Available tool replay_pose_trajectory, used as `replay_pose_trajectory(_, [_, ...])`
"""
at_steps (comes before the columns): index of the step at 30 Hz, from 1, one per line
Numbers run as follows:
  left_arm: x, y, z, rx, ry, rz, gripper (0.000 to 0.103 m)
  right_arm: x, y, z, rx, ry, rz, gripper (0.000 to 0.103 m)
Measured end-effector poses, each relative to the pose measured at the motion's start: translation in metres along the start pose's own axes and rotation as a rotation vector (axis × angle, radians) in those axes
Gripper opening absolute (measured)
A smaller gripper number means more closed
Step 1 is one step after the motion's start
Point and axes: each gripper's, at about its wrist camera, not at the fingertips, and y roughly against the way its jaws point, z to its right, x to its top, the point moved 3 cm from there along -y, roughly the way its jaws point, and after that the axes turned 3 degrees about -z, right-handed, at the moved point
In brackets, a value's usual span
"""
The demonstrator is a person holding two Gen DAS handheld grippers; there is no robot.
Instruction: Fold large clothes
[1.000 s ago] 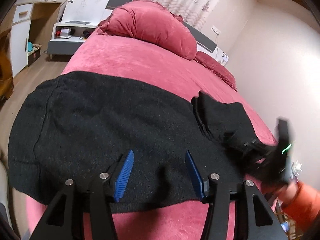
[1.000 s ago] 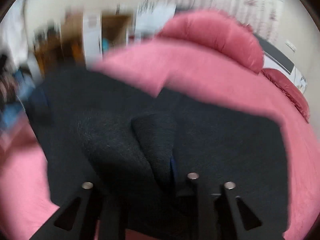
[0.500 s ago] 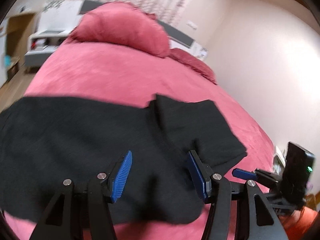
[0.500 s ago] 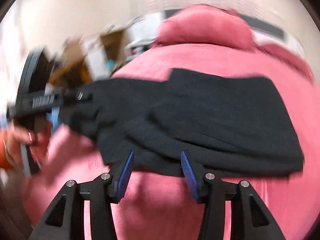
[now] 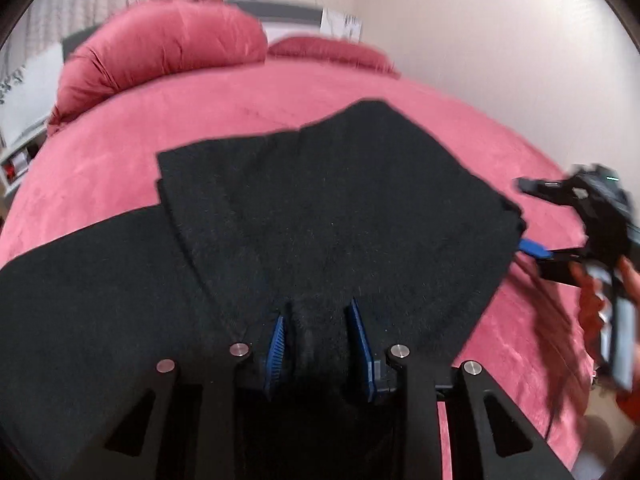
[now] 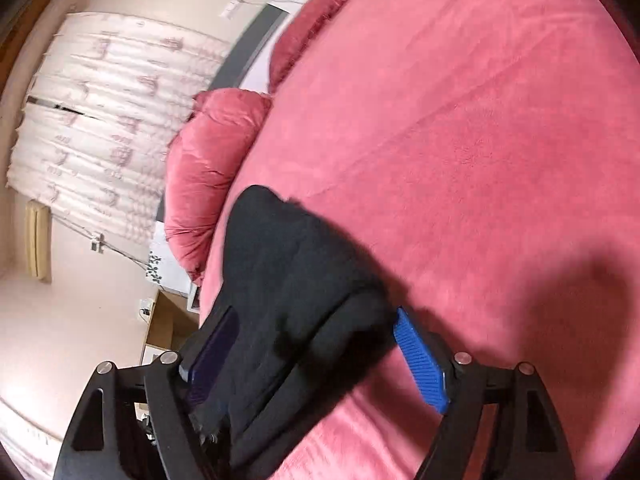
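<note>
Left gripper (image 5: 318,344), just closing, pinches the black knitted garment (image 5: 328,216); right gripper (image 6: 316,354), just opening, straddles its edge unpressed; pinch both corners evenly before lifting.

Black garment (image 5: 320,208): near part hidden under the left gripper (image 5: 320,344), left side cut off by the picture's edge. Right gripper (image 5: 536,220), seen from the left wrist to the right of the garment: smeared by blur, one finger only a dark streak. Hand (image 5: 600,296) around it: blurred, partly cut off. From the right wrist, garment's (image 6: 288,280) near end lost behind the right gripper (image 6: 316,344). Shelf things left of the garment: too small to tell.
</note>
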Motion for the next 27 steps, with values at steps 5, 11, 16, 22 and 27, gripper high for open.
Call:
replay_pose_trajectory(5, [-0.012,0.014,-0.004,-0.007,0.062,0.023,0.031,-0.003,-0.011,0.004,0.013,-0.044,0.041,0.087])
replay_pose_trajectory(11, [-0.026,0.030,0.011,0.049,0.021,0.046,0.032,-0.001,-0.035,-0.002,0.107,-0.050,0.090,0.085])
replay_pose_trajectory(16, [-0.029,0.029,0.011,0.063,0.047,0.042,0.032,-0.003,-0.033,0.003,0.085,-0.030,0.086,0.061])
replay_pose_trajectory(22, [-0.030,0.024,0.014,0.072,0.053,0.034,0.035,-0.015,-0.020,0.021,0.124,0.072,0.092,0.043])
replay_pose_trajectory(27, [-0.029,0.021,0.011,0.062,0.076,0.028,0.035,-0.010,-0.021,0.010,0.112,0.047,0.062,0.049])
